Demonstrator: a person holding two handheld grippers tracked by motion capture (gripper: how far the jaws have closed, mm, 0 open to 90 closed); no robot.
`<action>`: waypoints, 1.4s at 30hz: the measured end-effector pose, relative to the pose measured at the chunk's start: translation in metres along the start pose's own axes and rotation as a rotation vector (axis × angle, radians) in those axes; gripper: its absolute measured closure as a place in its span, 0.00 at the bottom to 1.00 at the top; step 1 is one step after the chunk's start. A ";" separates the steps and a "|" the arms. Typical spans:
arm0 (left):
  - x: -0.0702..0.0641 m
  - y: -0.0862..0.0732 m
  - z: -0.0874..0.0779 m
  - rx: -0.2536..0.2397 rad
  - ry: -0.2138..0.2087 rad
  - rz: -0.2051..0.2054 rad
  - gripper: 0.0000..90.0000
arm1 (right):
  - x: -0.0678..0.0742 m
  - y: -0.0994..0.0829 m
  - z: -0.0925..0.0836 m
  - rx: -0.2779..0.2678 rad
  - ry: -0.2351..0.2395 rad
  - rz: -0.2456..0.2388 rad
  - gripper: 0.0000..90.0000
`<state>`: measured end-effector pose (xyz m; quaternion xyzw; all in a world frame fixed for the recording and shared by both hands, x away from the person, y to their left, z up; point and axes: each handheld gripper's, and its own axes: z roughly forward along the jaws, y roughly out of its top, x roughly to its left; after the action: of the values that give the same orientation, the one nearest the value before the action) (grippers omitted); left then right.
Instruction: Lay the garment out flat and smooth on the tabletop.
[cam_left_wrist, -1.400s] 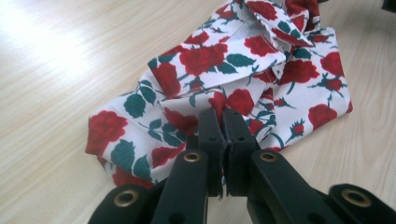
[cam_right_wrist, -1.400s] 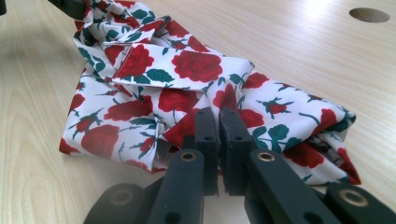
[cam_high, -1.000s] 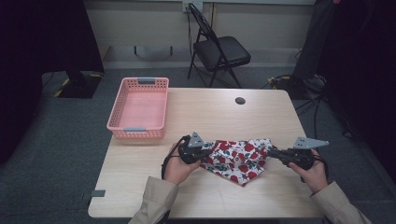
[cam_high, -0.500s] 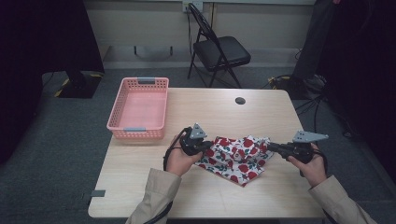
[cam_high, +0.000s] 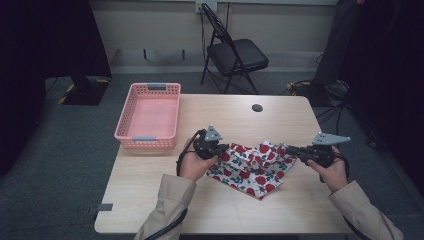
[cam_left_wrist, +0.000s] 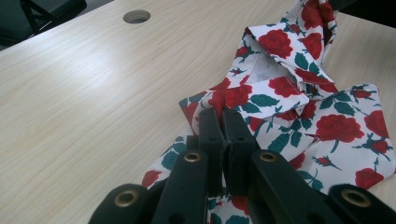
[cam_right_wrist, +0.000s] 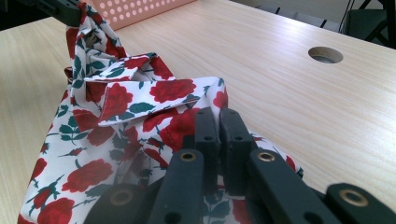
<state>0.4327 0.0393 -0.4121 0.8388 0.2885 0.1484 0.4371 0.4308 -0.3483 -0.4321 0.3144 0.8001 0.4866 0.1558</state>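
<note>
Leftmost on the pale wood-grain bench (cam_high: 150, 195) sits a pink plastic basket with perforated walls and grey handles (cam_high: 148, 116), close to the far left corner and well apart from everything else; its dotted wall also shows at the top of the right gripper view, beyond the cloth. Next comes the left claw (cam_high: 219, 148), held in the person's left hand (cam_high: 194, 164) with a tan sleeve (cam_high: 162, 210) coming up from the bottom edge; in the left gripper view its two black jaws stand pressed together, pinching one edge of a white cloth printed with red roses and green leaves (cam_high: 248, 169). That cloth lies just right of the bench's middle, on the near half: it hangs in a shallow sag between the two claws, its upper edge raised and folded over on itself, while its lower point rests on the wood. A small round dark hole in the bench top (cam_high: 257, 107) lies farther back, beyond the cloth and apart from it. On the right, the right claw (cam_high: 288, 149) reaches in level from the person's right hand (cam_high: 330, 167), with a grey three-cornered plate (cam_high: 330, 138) on top; in the right gripper view its jaws are likewise closed tight on the cloth's opposite edge, the fabric bunched up against the pads. Behind the bench, on the grey floor, stands a black folding chair (cam_high: 235, 52)
</note>
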 end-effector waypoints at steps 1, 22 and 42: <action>0.000 0.001 0.000 0.000 0.006 0.001 0.98 | 0.000 0.001 0.001 0.001 -0.002 -0.002 0.97; 0.019 0.017 0.008 0.006 0.024 0.004 0.98 | -0.019 0.017 0.011 -0.004 -0.035 0.012 0.97; 0.055 0.042 0.029 -0.030 0.079 -0.050 0.98 | -0.055 0.051 0.045 -0.016 -0.118 0.070 0.97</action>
<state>0.5062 0.0352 -0.3944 0.8182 0.3243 0.1748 0.4413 0.5149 -0.3365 -0.4119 0.3689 0.7741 0.4789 0.1881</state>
